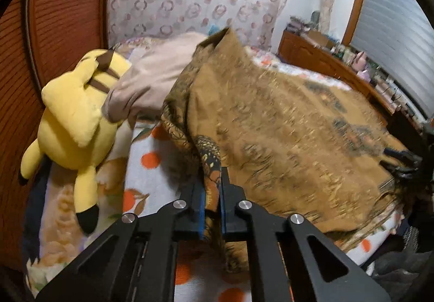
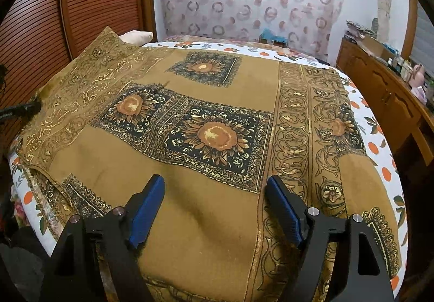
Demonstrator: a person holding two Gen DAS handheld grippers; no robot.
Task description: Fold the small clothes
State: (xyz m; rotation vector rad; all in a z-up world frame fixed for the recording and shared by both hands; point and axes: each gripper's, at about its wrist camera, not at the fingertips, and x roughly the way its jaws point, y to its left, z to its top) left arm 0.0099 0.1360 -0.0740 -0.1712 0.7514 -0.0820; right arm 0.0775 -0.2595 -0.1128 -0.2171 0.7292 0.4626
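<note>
While pinching the brown scarf (image 1: 284, 123) edge in the left gripper (image 1: 212, 193), hovering the wide-open, empty right gripper (image 2: 215, 188) above it.

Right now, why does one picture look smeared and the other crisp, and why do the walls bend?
Left wrist view: the brown patterned cloth is streaked with motion blur, though the left gripper pinching it and the yellow plush toy look sharp. Right wrist view: the cloth's sunflower print is crisp beyond the open right gripper. Both views: fisheye lenses curve edges, with dark corners.
</note>
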